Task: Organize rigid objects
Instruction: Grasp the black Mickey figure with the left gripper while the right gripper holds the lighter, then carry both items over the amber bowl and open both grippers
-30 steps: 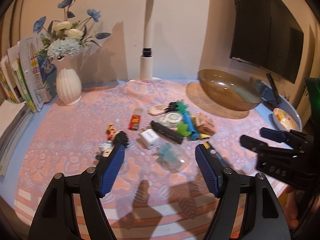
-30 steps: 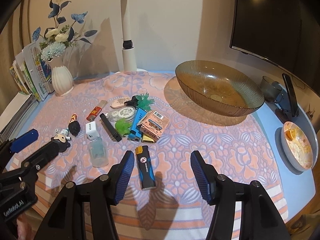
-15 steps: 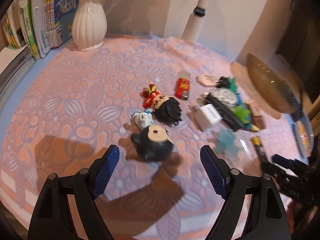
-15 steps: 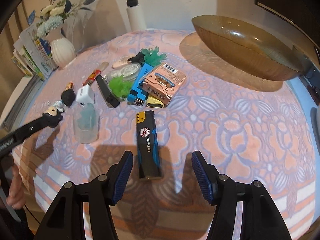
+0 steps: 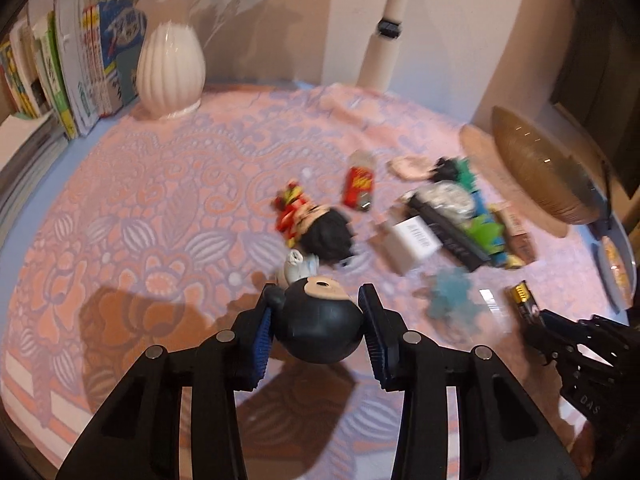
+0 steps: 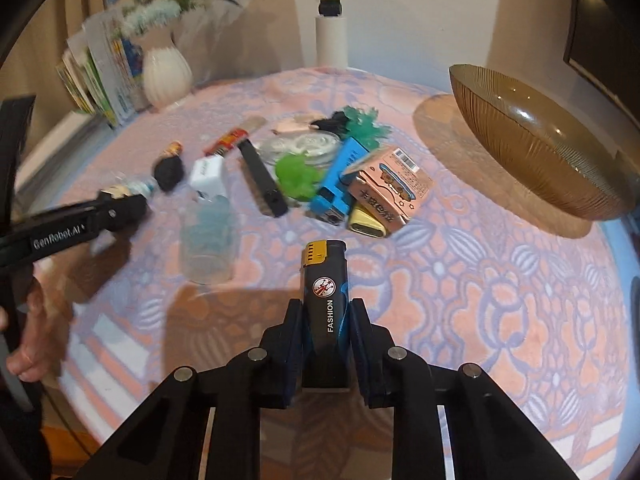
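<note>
A figurine with a round black head (image 5: 320,336) lies on the pink patterned cloth (image 5: 160,208). My left gripper (image 5: 318,312) is closing, its blue pads pressed on both sides of that head. In the right wrist view a black lighter with a yellow top (image 6: 325,276) sits between the pads of my right gripper (image 6: 326,308), whose jaws are closing and grip its lower body. The loose pile behind holds a white charger (image 6: 208,176), a black stick (image 6: 262,176), a blue lighter (image 6: 336,184) and a pink box (image 6: 392,184).
An amber glass bowl (image 6: 540,152) stands at the back right. A clear cup (image 6: 208,236) lies left of the black lighter. A second, black-haired figurine (image 5: 320,228), a white vase (image 5: 170,68), books (image 5: 60,80) and a lamp post (image 5: 384,40) are further back.
Both grippers have come down toward the cloth and closed. The left went from wide open to gripping the black-headed figurine; the right closed on the black lighter.
</note>
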`<state>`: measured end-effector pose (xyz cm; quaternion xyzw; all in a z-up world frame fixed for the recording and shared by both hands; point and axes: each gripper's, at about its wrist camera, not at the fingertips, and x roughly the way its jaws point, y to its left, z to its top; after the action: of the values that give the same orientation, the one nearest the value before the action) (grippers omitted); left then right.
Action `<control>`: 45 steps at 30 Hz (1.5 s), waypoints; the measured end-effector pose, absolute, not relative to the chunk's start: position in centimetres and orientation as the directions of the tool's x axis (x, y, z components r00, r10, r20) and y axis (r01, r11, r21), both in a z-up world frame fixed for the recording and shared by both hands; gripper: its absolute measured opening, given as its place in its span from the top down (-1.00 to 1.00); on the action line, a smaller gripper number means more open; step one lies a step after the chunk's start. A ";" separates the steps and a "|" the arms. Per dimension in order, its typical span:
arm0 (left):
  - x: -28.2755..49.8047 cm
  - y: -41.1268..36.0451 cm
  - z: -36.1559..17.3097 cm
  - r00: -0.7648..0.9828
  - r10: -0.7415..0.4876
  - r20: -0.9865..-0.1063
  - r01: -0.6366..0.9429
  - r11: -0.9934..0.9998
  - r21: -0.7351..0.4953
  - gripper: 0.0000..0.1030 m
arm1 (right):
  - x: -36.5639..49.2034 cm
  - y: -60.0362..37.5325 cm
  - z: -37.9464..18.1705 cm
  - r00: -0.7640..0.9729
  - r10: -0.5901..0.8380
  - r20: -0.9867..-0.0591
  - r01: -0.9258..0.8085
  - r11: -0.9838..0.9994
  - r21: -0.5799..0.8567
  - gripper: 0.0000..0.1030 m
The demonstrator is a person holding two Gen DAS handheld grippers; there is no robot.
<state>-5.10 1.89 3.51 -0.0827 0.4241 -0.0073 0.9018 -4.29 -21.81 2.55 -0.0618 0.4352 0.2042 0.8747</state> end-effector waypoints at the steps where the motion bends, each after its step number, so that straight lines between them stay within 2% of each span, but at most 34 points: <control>1: -5.4 1.4 4.3 0.655 -0.088 -0.750 -0.044 0.987 -0.154 0.28 | -4.3 -22.4 3.2 0.548 0.313 -0.776 -0.405 0.911 0.081 0.56; 7: -4.9 -1.7 7.9 0.708 -0.147 -0.691 0.036 0.984 -0.172 0.28 | -4.0 -27.1 7.7 0.651 0.303 -0.696 -0.331 0.938 0.099 0.56; 13: -0.2 -9.6 13.5 0.730 -0.300 -0.614 0.253 0.953 -0.165 0.28 | -1.7 -34.8 12.9 0.763 0.185 -0.619 -0.165 0.982 0.089 0.56; 18: 5.9 -17.6 15.5 0.663 -0.454 -0.595 0.414 0.885 -0.214 0.28 | 3.2 -39.0 13.9 0.738 0.115 -0.665 -0.036 0.991 0.132 0.56; 24: 10.8 -22.9 11.7 0.569 -0.486 -0.664 0.443 0.861 -0.251 0.28 | 7.9 -39.0 12.0 0.644 0.101 -0.759 -0.029 0.994 0.108 0.57; 27: 11.9 -23.8 10.0 0.557 -0.472 -0.683 0.432 0.868 -0.246 0.26 | 9.2 -39.0 11.3 0.626 0.095 -0.774 -0.020 0.994 0.106 0.57; 29: 11.9 -23.8 9.9 0.578 -0.456 -0.676 0.416 0.878 -0.237 -0.05 | 9.4 -39.4 11.2 0.630 0.105 -0.769 -0.006 0.991 0.131 0.45; 30: 11.6 -23.3 10.2 0.589 -0.456 -0.667 0.406 0.881 -0.243 -0.37 | 9.2 -39.8 11.3 0.636 0.100 -0.766 0.009 0.991 0.137 0.39; 31: 11.3 -22.7 10.6 0.599 -0.464 -0.653 0.404 0.879 -0.253 -0.51 | 8.8 -40.1 11.5 0.646 0.092 -0.757 0.022 0.990 0.140 0.19; 32: 10.8 -21.8 11.2 0.619 -0.469 -0.630 0.401 0.879 -0.260 -0.51 | 8.1 -40.4 11.7 0.666 0.080 -0.742 0.038 0.989 0.140 -0.06; 33: 9.9 -20.8 11.9 0.643 -0.458 -0.614 0.390 0.885 -0.253 -0.51 | 7.3 -40.5 12.0 0.686 0.071 -0.725 0.045 0.989 0.140 -0.11; 38: 5.4 -14.9 14.0 0.719 -0.393 -0.574 0.324 0.919 -0.223 -0.51 | 3.1 -39.2 12.5 0.717 0.172 -0.675 -0.053 0.980 0.194 -0.12; 42: 0.2 -8.7 13.8 0.793 -0.254 -0.553 0.174 0.966 -0.193 -0.57 | 0.8 -35.8 11.8 0.716 0.268 -0.645 -0.177 0.963 0.204 -0.17; 45: -2.9 -3.2 11.5 0.805 -0.114 -0.582 0.003 0.982 -0.189 -0.69 | 0.2 -31.9 9.5 0.694 0.295 -0.657 -0.249 0.954 0.166 -0.20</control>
<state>-2.86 -3.18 11.54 -0.0895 0.3107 -0.0311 0.9458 0.17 -31.89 9.48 0.0320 0.3625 0.1478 0.9197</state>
